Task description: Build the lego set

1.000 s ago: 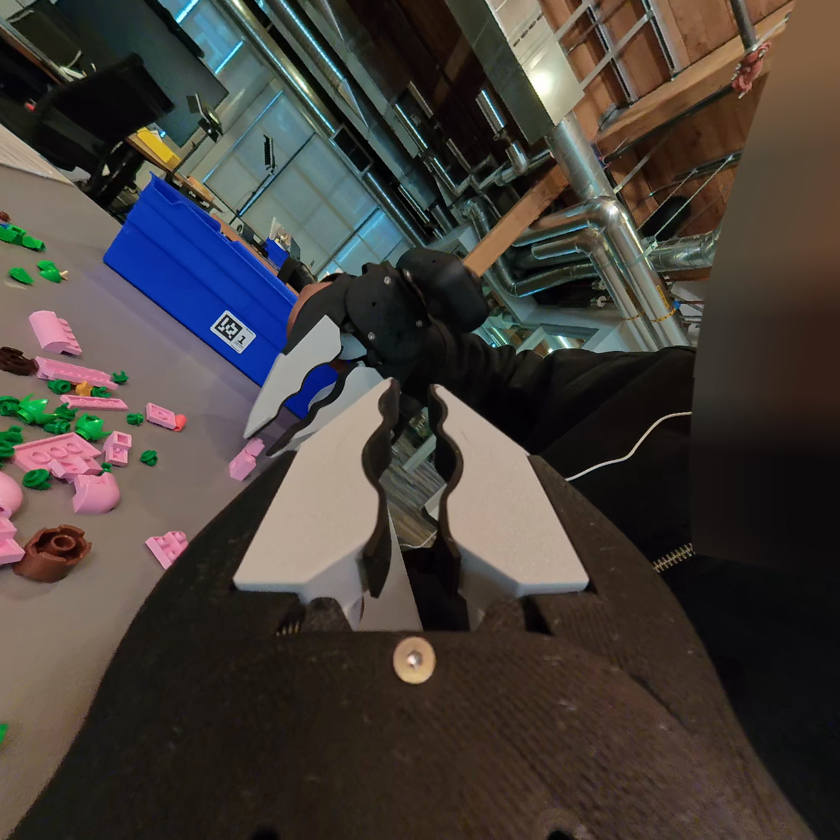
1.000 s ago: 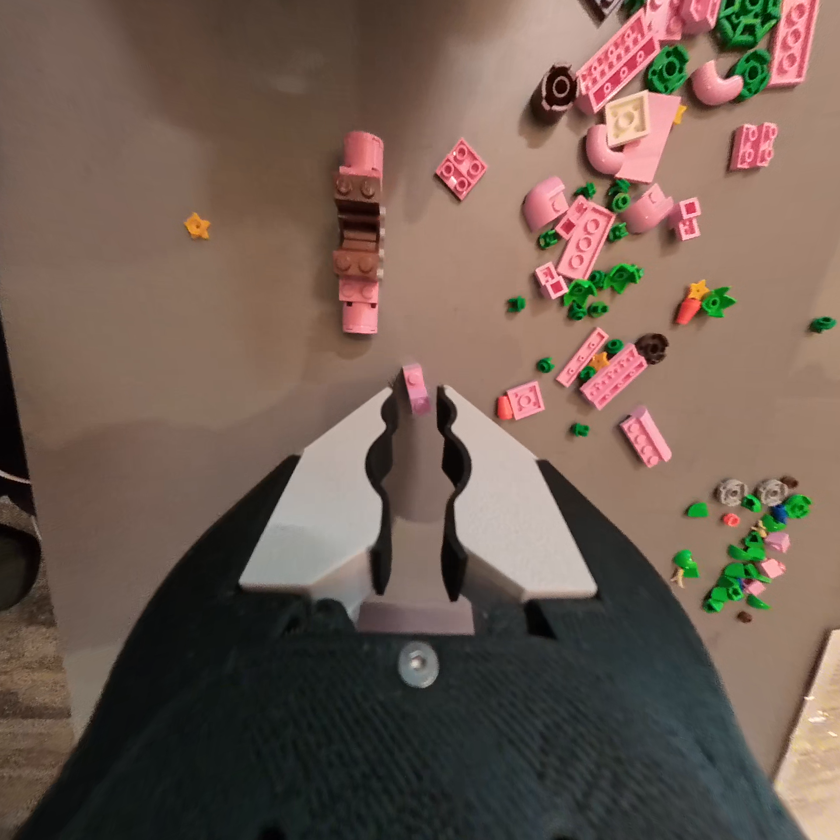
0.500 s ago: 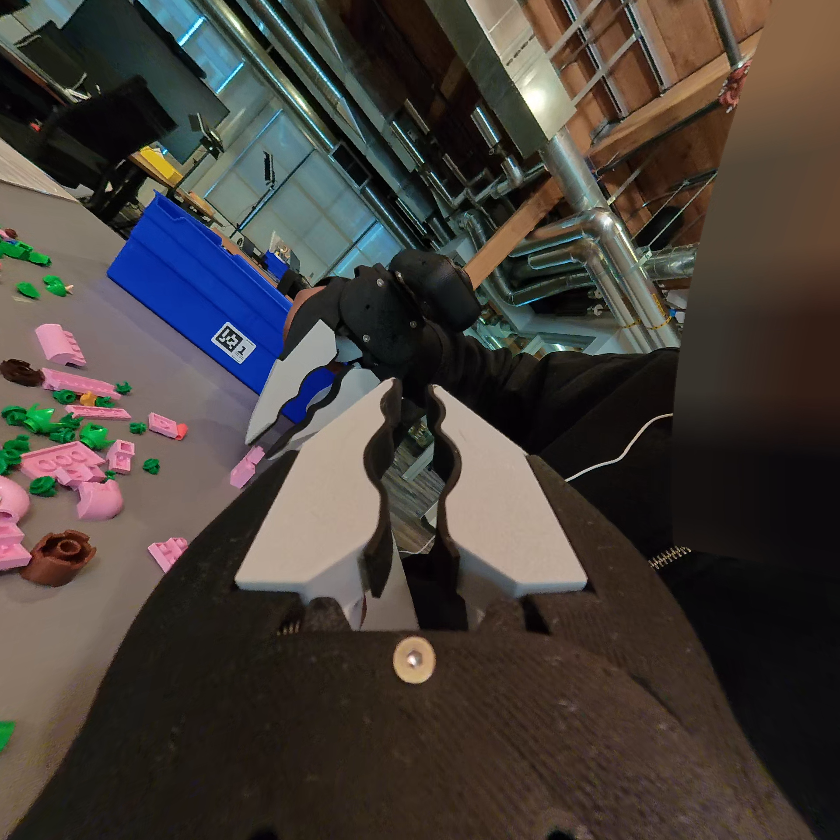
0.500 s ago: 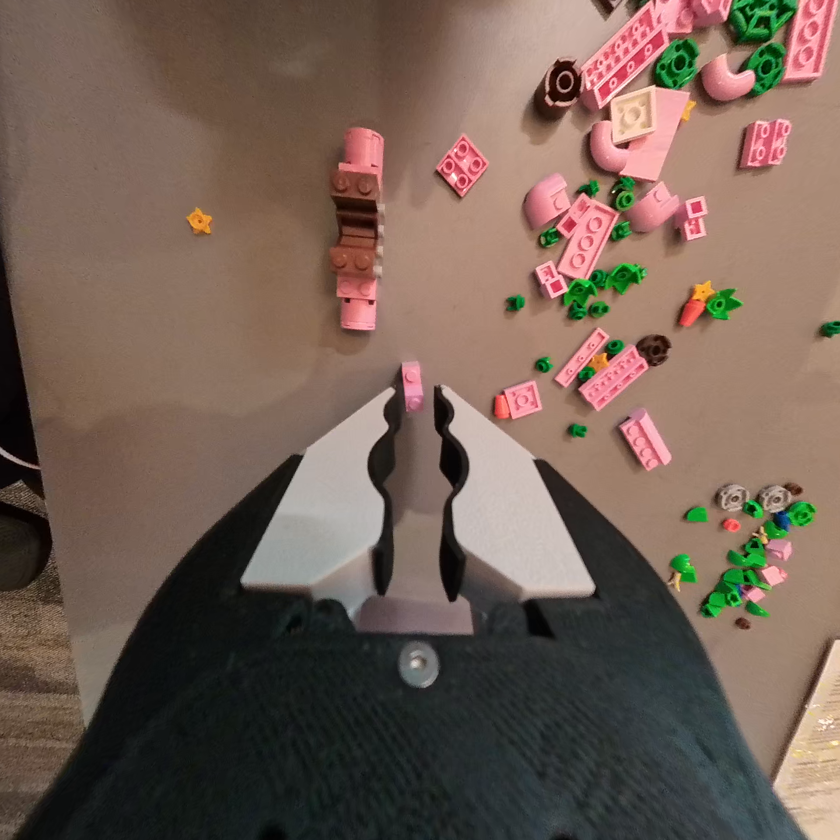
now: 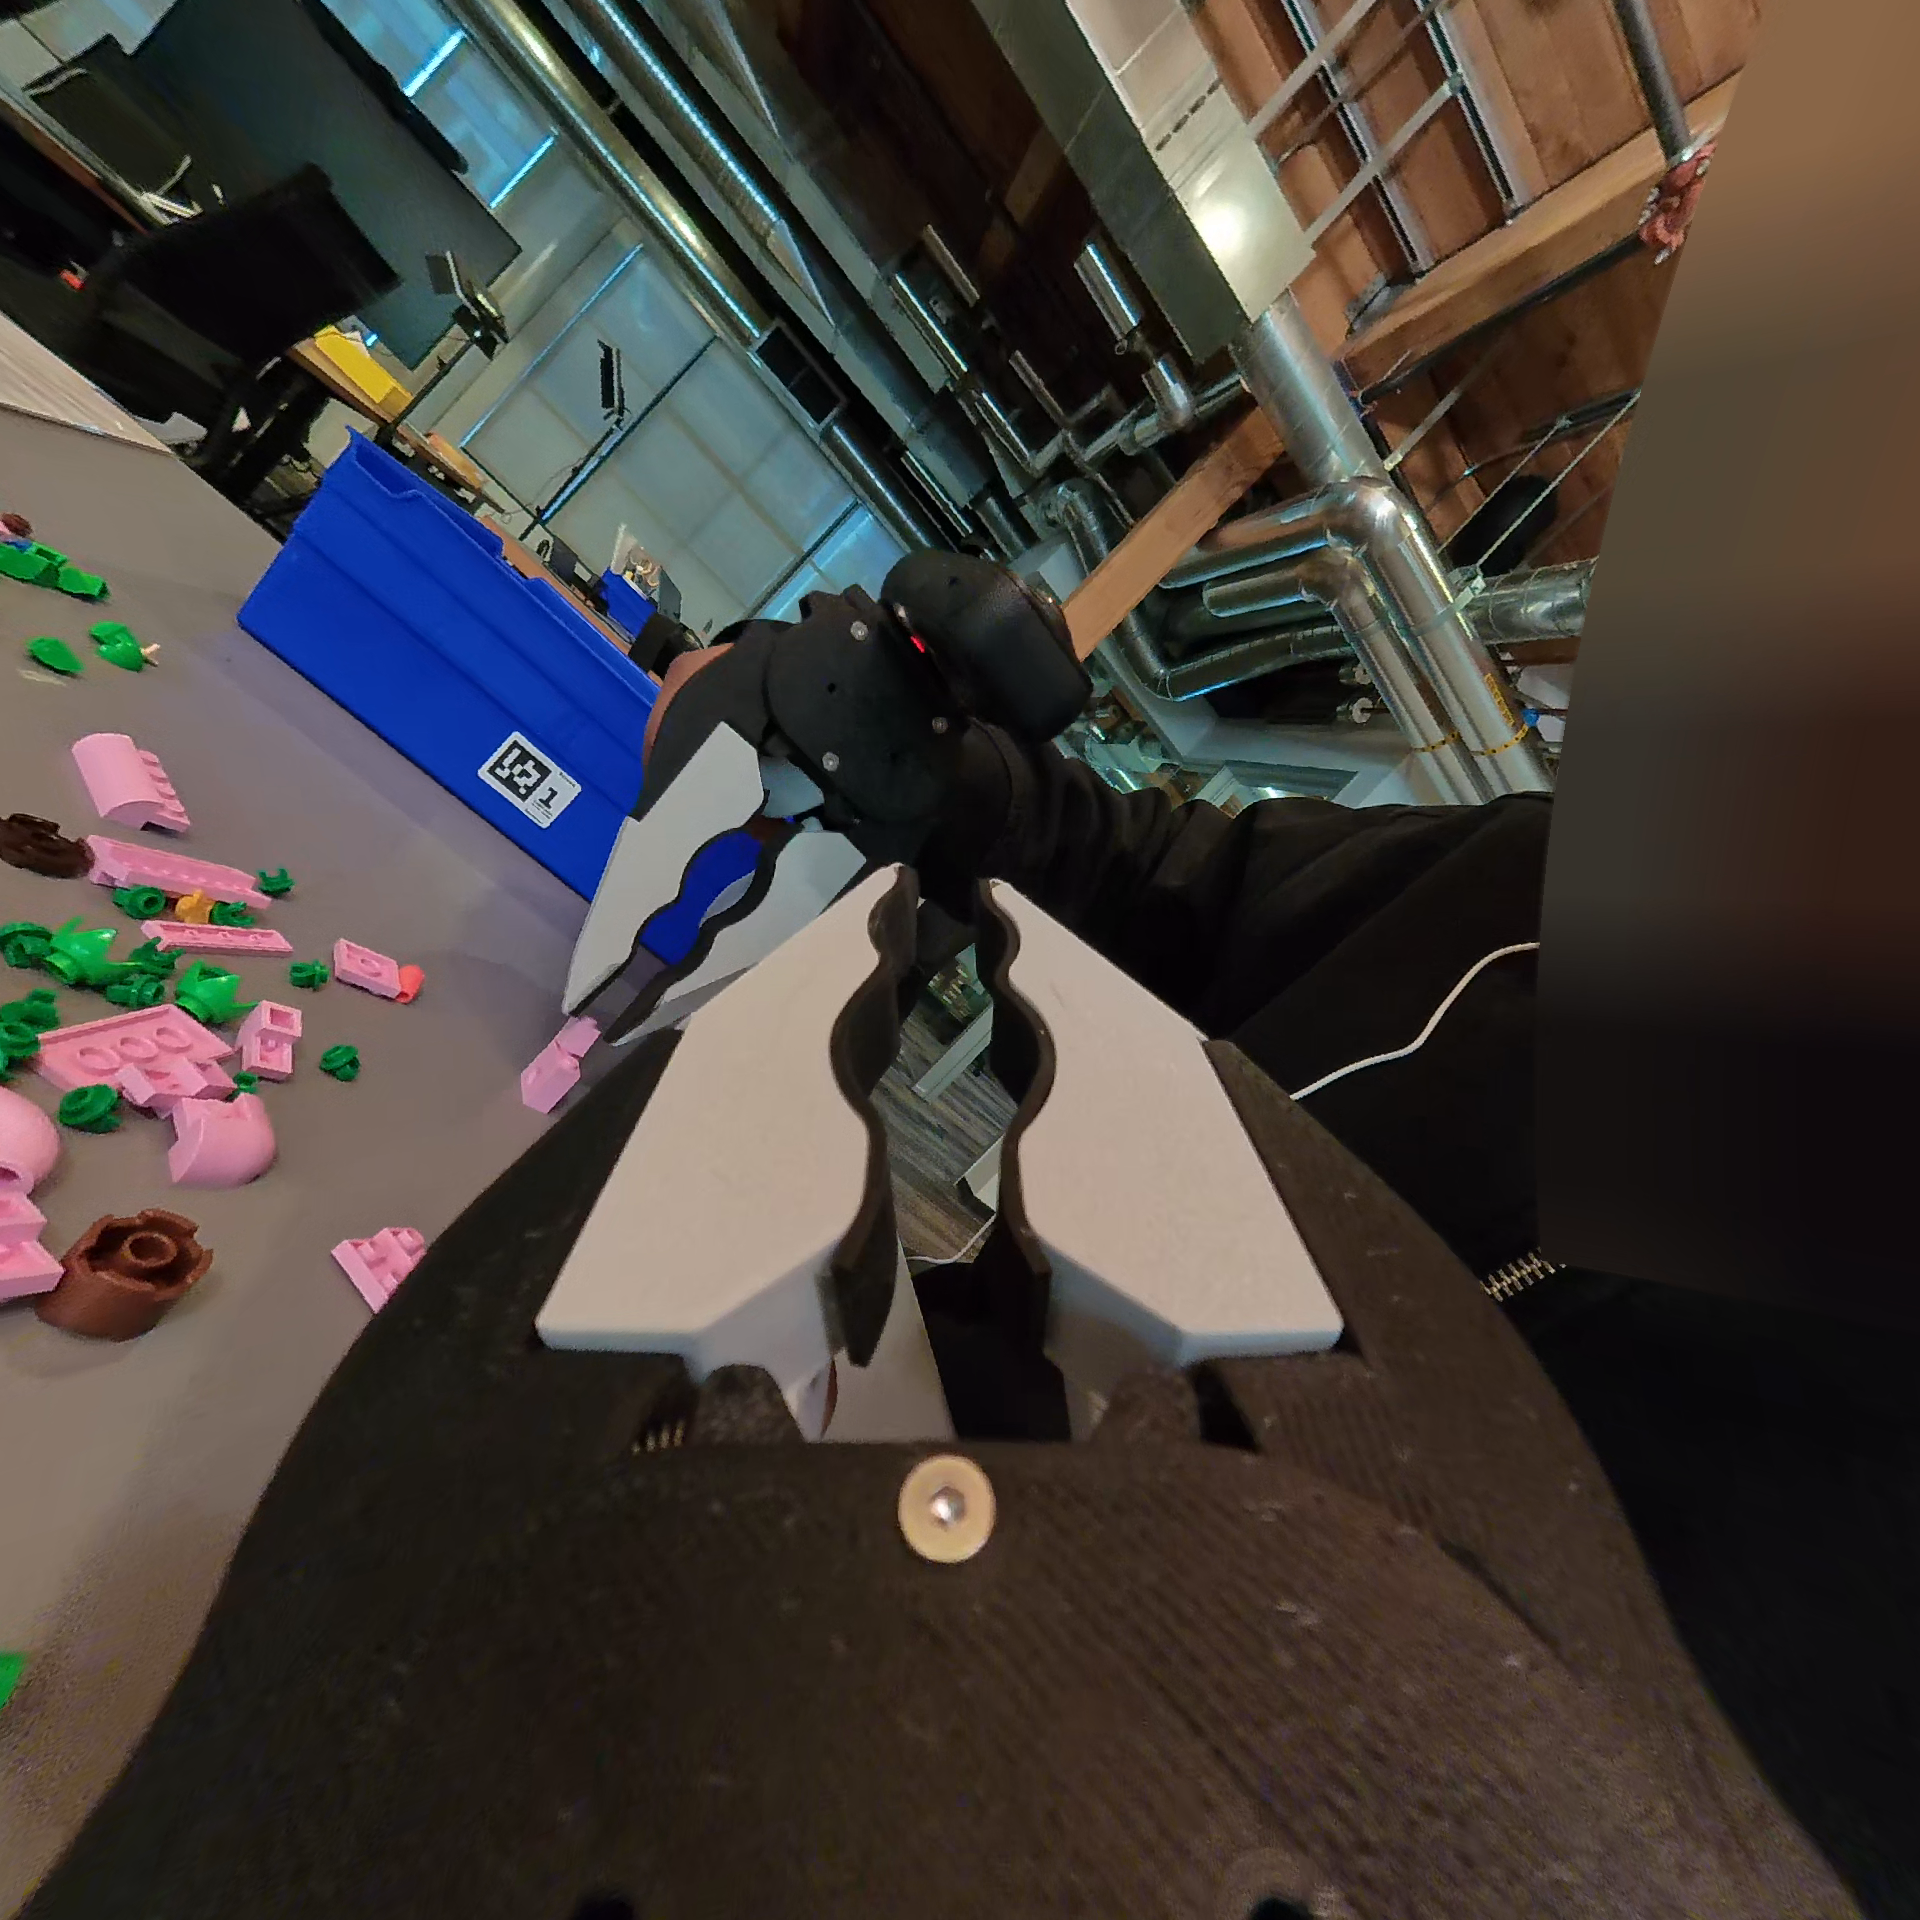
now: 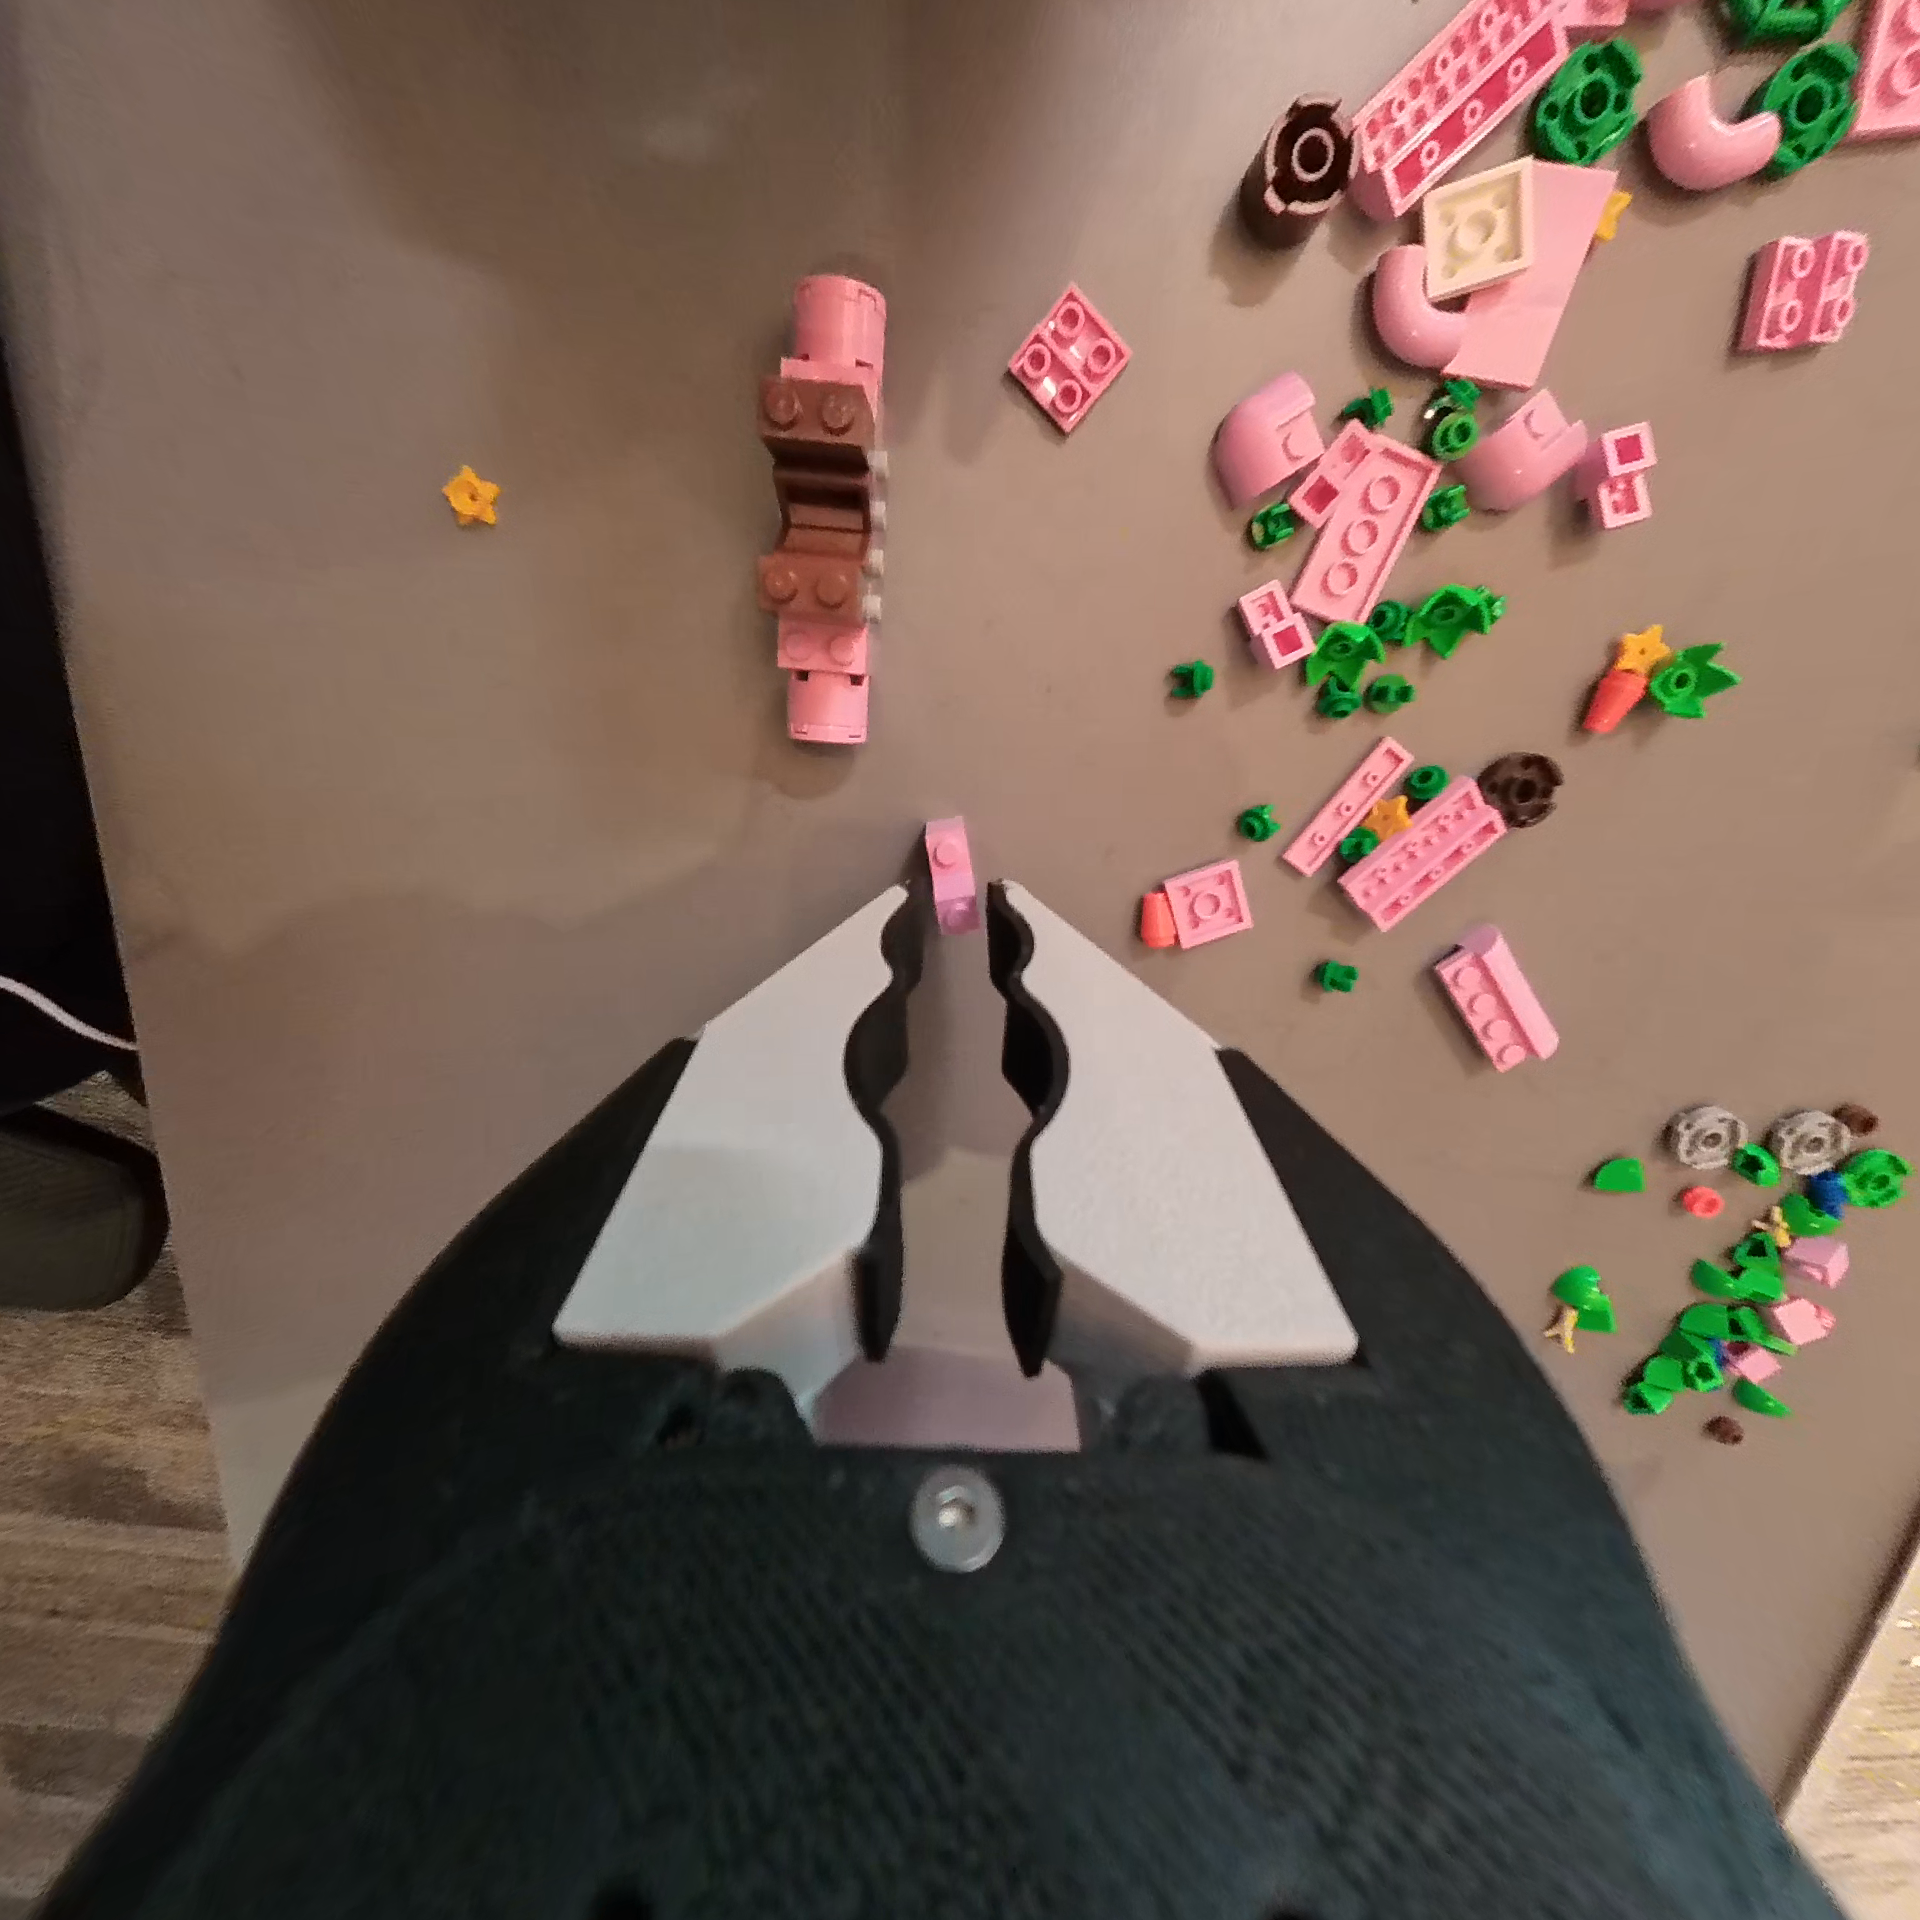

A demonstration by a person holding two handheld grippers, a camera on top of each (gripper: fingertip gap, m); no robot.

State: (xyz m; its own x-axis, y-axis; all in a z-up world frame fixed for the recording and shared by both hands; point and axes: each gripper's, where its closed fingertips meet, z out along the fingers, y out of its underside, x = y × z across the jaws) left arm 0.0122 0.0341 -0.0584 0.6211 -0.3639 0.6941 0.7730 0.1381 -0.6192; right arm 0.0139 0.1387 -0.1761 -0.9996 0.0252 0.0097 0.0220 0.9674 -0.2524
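In the right wrist view, my right gripper [image 6: 951, 894] points down at the grey table [image 6: 416, 727]. Its jaws stand narrowly apart on either side of a small pink brick [image 6: 948, 868] that lies on the table, with a thin gap still showing. A pink-and-brown lego assembly [image 6: 826, 509] lies just beyond it. In the left wrist view, my left gripper [image 5: 945, 894] is slightly open and empty, raised off the table. The right gripper [image 5: 603, 1018] shows there with its tips at the same pink brick [image 5: 561, 1070].
Loose pink, green and brown pieces [image 6: 1455, 520] are scattered to the right, and show at the left of the left wrist view [image 5: 135, 1039]. A yellow flower stud [image 6: 471, 496] lies alone. A blue bin [image 5: 436, 644] stands at the table's far side. The table edge [image 6: 135, 1039] is close on the left. Across from one pair of fingers to the other is roughly 15 cm.
My right gripper's jaws have narrowed around the small pink brick. The left gripper has stayed almost still, with the same gap.
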